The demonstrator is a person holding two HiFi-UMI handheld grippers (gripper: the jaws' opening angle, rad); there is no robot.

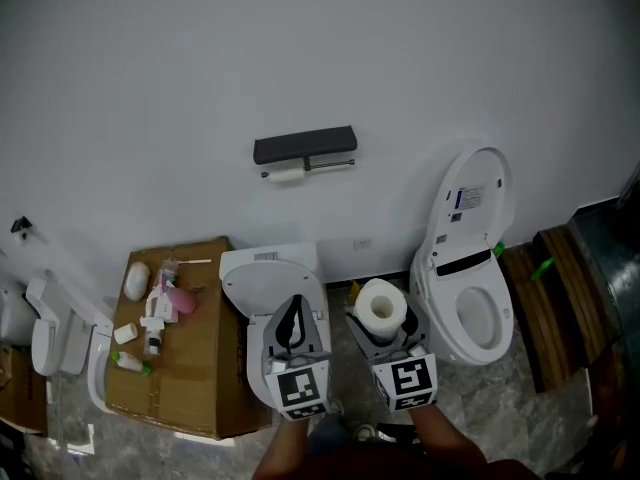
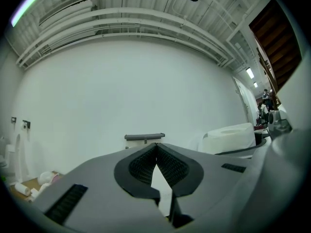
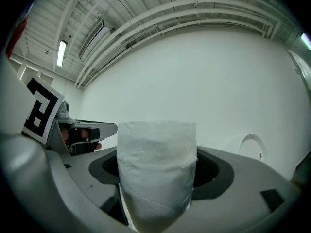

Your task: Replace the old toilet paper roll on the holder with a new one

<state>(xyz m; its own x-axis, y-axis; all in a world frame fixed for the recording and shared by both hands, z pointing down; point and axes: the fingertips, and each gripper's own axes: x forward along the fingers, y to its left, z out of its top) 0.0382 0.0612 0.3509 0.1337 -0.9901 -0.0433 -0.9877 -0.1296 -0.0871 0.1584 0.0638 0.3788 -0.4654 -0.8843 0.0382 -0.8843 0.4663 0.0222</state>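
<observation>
White new roll (image 1: 381, 309) gripped upright in the right tool (image 1: 382, 324); left tool (image 1: 293, 313) pinched shut, empty.
Bare wall (image 1: 150, 88) lies open ahead up to the holder (image 1: 305, 149), old roll (image 1: 286, 175) hanging under its left end.

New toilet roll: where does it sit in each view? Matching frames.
Head view: new roll, lower centre.
Left gripper view: new roll, right of centre.
Right gripper view: new roll, centre foreground, held by right gripper.
Shared landmark: white wall behind.

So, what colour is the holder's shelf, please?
Dark grey; the holder shelf shows best in head view.
</observation>
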